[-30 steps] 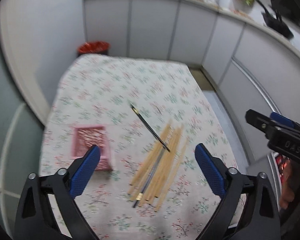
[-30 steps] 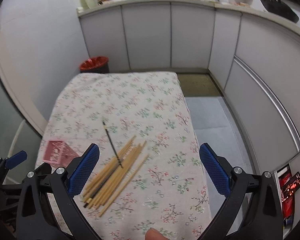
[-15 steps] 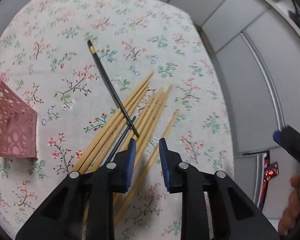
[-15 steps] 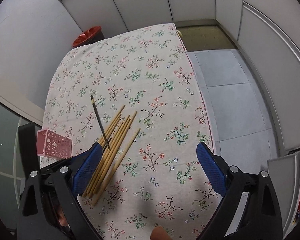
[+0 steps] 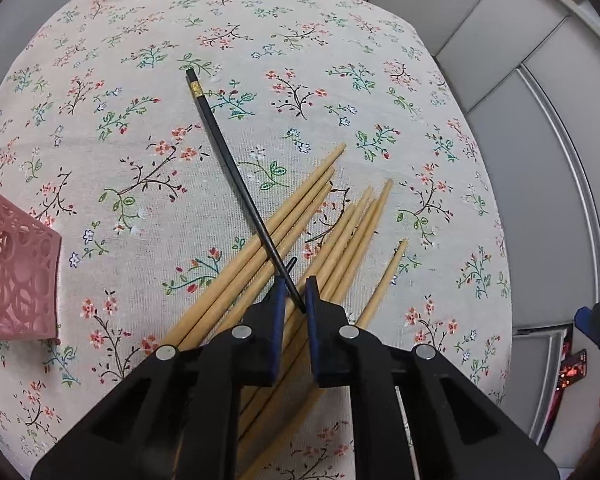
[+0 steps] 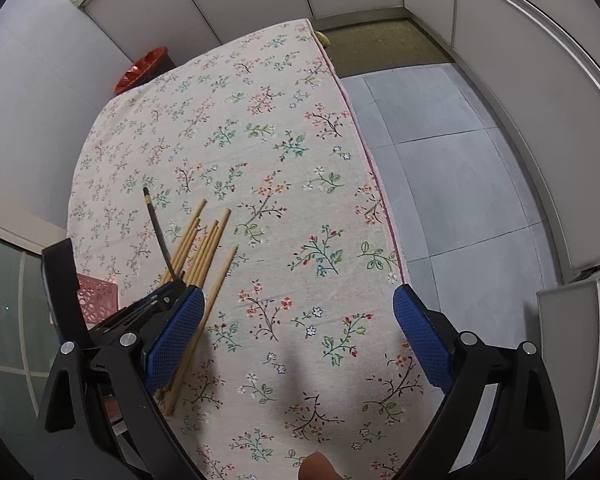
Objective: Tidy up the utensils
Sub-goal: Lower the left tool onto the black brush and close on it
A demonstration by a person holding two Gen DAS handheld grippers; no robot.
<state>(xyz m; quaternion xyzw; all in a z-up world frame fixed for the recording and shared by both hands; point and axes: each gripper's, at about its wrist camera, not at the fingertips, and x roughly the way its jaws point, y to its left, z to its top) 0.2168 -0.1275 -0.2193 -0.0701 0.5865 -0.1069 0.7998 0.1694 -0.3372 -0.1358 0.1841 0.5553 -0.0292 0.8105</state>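
Both left fingers (image 5: 278, 300) now nearer, closing, seemingly around black chopstick (image 5: 236, 184).

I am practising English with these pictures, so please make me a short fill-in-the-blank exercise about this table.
1. The black chopstick lies across the ____ chopsticks.
2. The pink basket stands on the flowered ____.
3. The left tool is closing around the tip of the ____ chopstick.
4. The right tool has nothing between its ____ pads.

Missing words: wooden; tablecloth; black; blue
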